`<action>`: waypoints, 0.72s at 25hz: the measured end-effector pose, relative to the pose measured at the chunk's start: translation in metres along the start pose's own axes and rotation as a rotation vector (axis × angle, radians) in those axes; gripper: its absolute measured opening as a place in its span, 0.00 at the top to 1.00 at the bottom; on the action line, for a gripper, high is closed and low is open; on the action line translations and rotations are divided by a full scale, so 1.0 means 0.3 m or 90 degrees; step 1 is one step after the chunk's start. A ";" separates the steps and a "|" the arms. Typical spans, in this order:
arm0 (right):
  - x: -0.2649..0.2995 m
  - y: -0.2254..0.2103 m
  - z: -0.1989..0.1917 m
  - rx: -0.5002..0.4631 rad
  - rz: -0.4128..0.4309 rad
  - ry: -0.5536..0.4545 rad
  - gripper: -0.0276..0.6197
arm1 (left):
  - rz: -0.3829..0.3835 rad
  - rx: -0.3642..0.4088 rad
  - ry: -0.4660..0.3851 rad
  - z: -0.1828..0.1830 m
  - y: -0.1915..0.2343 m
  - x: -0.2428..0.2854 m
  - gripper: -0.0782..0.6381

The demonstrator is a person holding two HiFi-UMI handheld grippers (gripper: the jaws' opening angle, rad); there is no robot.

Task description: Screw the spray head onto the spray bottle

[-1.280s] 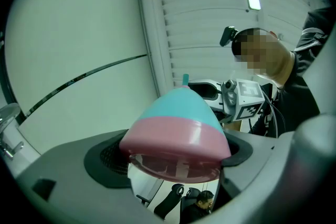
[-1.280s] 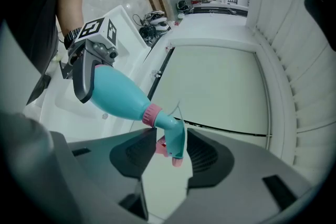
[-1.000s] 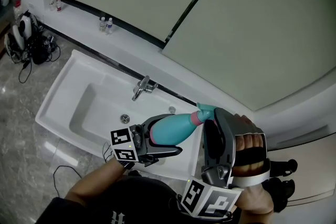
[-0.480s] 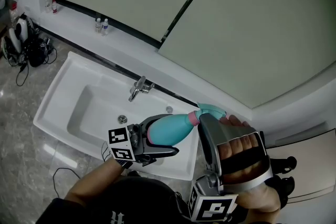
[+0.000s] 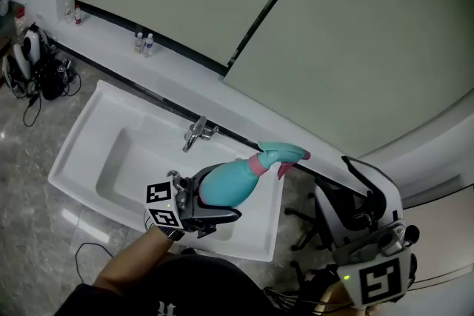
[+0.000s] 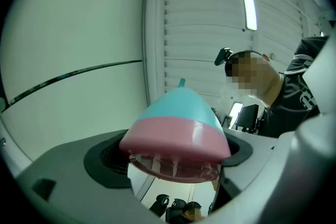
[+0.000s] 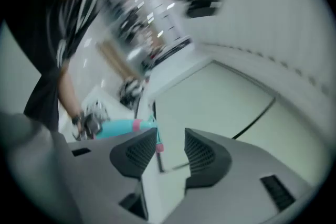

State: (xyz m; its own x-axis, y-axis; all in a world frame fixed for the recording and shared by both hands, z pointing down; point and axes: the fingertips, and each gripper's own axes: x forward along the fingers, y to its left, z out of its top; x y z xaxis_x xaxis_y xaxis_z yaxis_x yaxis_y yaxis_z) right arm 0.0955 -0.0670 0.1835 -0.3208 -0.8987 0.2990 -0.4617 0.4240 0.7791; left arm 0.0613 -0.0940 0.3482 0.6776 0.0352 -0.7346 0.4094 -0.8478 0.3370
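A teal spray bottle [image 5: 231, 180] with a pink base and a pink collar lies tilted above the sink, its teal spray head [image 5: 283, 153] on the neck and pointing up and to the right. My left gripper [image 5: 213, 197] is shut on the bottle's lower body. In the left gripper view the pink base [image 6: 176, 136] fills the space between the jaws of the left gripper [image 6: 176, 157]. My right gripper [image 5: 374, 279] is at the bottom right, well away from the spray head. Seen in its own view, the right gripper [image 7: 170, 136] is open and holds nothing, with the bottle [image 7: 116, 126] far off.
A white sink [image 5: 89, 159] with a chrome faucet [image 5: 196, 133] lies below the bottle. Small bottles [image 5: 143, 43] stand on the ledge behind. Headphones and cables [image 5: 29, 63] lie at far left. A black office chair [image 5: 344, 203] stands at right.
My right gripper has left the spray head and dropped to the bottom right corner. The bottle in my left gripper has shifted slightly left, its head now uncovered.
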 end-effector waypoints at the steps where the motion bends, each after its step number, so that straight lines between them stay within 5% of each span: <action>1: -0.032 -0.039 -0.027 0.164 0.029 -0.088 0.71 | -0.008 -0.001 0.000 0.007 -0.008 0.000 0.23; 4: -0.086 -0.092 -0.106 0.560 0.197 -0.371 0.71 | -0.036 -0.006 0.003 0.021 -0.041 0.011 0.23; 6: -0.078 -0.064 -0.149 0.679 0.298 -0.482 0.64 | -0.056 -0.015 0.004 0.024 -0.068 0.022 0.23; 9: -0.028 0.018 -0.117 0.715 0.438 -0.555 0.46 | -0.088 -0.039 0.001 0.021 -0.110 0.048 0.23; 12: 0.038 0.079 -0.027 0.696 0.532 -0.574 0.44 | -0.108 -0.053 0.005 0.003 -0.131 0.068 0.23; 18: 0.050 0.139 0.129 0.595 0.594 -0.580 0.45 | -0.119 -0.061 0.013 -0.005 -0.160 0.091 0.23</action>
State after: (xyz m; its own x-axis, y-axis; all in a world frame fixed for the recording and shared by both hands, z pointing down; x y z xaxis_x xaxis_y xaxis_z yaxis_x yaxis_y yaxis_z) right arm 0.0395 -0.0583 0.1991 -0.9711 -0.0807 -0.2244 -0.0414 0.9837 -0.1748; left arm 0.0611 -0.0515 0.3131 0.5960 0.1988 -0.7780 0.5846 -0.7716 0.2507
